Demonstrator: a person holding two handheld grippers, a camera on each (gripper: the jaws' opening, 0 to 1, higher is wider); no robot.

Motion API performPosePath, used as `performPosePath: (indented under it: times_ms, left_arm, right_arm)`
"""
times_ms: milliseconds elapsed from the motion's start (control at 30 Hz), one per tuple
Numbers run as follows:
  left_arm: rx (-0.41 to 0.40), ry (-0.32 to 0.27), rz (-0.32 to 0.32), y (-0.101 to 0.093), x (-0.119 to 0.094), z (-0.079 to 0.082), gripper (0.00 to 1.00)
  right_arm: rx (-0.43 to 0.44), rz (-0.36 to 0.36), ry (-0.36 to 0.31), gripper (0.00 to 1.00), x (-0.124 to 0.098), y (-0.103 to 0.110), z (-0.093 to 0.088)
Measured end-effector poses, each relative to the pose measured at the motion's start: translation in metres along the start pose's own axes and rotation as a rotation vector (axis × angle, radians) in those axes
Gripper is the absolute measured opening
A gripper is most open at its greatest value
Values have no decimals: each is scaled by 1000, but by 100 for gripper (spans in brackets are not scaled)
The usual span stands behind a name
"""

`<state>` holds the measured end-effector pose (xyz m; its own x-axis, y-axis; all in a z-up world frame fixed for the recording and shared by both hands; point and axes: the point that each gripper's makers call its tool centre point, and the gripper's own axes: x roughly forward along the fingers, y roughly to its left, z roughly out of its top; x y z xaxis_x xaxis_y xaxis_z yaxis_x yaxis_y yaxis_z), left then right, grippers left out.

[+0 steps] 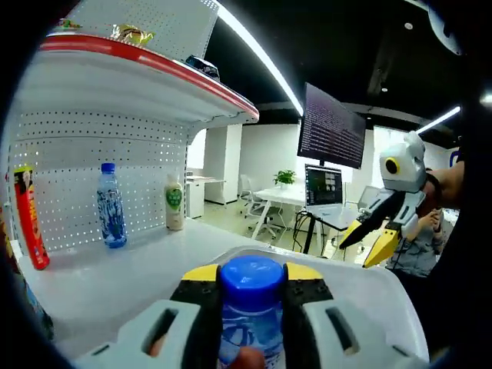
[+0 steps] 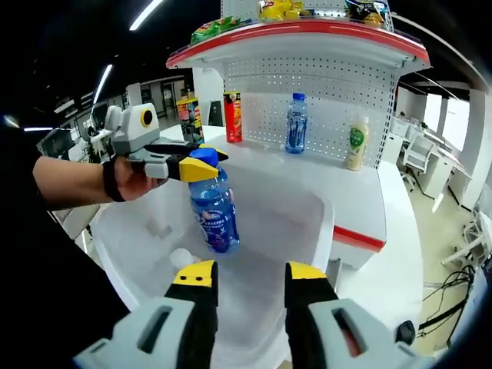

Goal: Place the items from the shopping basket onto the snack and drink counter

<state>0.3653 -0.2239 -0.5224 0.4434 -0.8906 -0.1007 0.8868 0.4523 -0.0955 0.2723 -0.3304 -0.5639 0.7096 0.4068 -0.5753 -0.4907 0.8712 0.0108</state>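
While left tool (image 2: 201, 161) grips water bottle (image 2: 214, 215), right tool (image 2: 250, 278) — jaws parted, empty

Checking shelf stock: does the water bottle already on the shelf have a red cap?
No, the water bottle standing on the shelf has a blue cap.

We see a mock shop corner set up inside an office: a white pegboard display stand (image 2: 323, 81) with a red-edged upper shelf (image 2: 307, 31) of snacks and bottled drinks (image 2: 296, 123) on its surface, while desks with monitors (image 1: 330, 127) and office chairs (image 1: 265, 211) stand behind.
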Motion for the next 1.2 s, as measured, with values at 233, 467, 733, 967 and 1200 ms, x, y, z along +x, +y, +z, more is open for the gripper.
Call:
performPosePath:
  times_ms: [233, 467, 733, 967, 1200]
  left_arm:
    - [-15, -2, 1, -2, 1, 35, 27]
    - [-47, -30, -5, 1, 3, 71, 27]
    - [-19, -51, 5, 17, 7, 107, 27]
    - [-8, -69, 16, 32, 14, 132, 28]
    - [-3, -87, 39, 56, 27, 151, 28]
  right_arm:
    - [9, 2, -5, 32, 2, 1, -1]
    - [16, 6, -15, 32, 5, 1, 2]
    - [28, 6, -24, 32, 6, 0, 1]
    - [39, 3, -39, 32, 5, -3, 3]
    - [53, 5, -47, 32, 6, -3, 3]
